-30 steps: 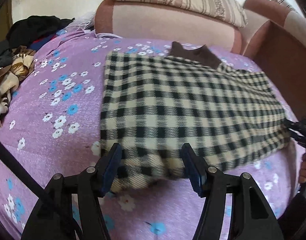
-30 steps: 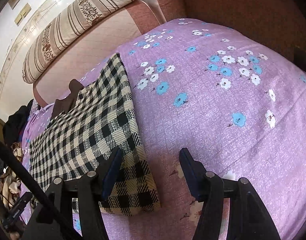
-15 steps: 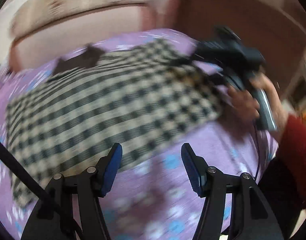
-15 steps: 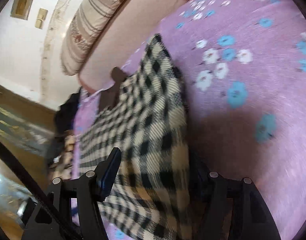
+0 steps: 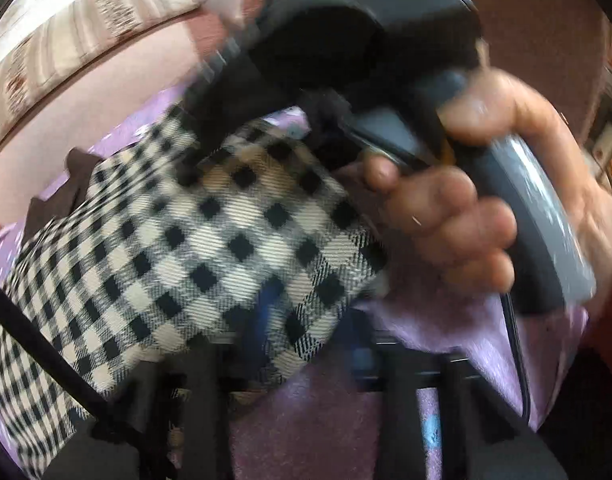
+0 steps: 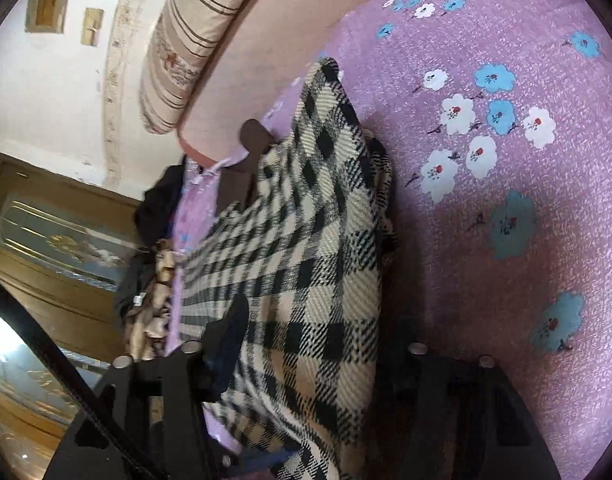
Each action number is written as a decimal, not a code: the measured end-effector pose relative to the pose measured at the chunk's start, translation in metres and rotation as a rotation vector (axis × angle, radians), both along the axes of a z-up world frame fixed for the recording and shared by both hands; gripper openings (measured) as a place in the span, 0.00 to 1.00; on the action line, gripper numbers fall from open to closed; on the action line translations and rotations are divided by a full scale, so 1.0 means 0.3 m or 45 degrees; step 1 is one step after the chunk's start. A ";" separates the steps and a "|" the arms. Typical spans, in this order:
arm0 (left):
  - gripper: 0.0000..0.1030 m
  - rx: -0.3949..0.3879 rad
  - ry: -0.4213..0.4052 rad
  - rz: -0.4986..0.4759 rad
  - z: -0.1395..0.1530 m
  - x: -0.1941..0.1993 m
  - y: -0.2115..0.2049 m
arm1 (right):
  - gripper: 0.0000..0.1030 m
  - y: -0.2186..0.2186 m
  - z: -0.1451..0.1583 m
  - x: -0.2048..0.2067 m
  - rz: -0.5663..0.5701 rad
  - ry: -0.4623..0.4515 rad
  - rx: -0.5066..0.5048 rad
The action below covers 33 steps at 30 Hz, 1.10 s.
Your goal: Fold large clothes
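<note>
The checked garment is lying folded on the purple flowered bedspread. My left tool is clamping its near corner, jaws just closed onto the cloth. My right tool has been closing and is pinching the garment's edge.

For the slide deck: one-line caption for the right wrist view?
Right gripper, jaws just closing, pinches the checked garment's folded edge on the floral purple bedspread.
</note>
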State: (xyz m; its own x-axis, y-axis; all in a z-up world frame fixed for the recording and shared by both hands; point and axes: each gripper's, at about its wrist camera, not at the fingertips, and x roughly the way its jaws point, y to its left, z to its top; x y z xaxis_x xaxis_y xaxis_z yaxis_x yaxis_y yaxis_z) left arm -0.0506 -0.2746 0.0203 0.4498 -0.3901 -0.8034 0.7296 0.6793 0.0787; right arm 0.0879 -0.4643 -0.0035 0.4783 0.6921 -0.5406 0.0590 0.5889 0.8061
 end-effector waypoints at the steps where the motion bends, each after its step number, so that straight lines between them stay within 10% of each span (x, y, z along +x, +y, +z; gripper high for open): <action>1: 0.06 -0.021 0.018 0.017 0.008 0.007 0.011 | 0.36 0.010 -0.001 0.004 -0.002 0.025 -0.046; 23: 0.03 -0.377 0.158 0.262 0.217 -0.023 0.608 | 0.18 0.448 0.335 0.006 -0.050 -0.132 -0.508; 33: 0.04 -0.426 -0.052 0.628 0.348 0.091 1.153 | 0.16 0.699 0.399 0.104 0.013 -0.048 -0.692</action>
State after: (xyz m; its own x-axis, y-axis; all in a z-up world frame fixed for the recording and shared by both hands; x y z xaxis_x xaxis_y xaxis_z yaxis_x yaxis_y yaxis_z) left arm -0.0232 0.0712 0.1248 0.6699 -0.3561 -0.6515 0.3225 0.9299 -0.1767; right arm 0.1190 -0.2546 0.1161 0.4989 0.3226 -0.8044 0.0283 0.9216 0.3871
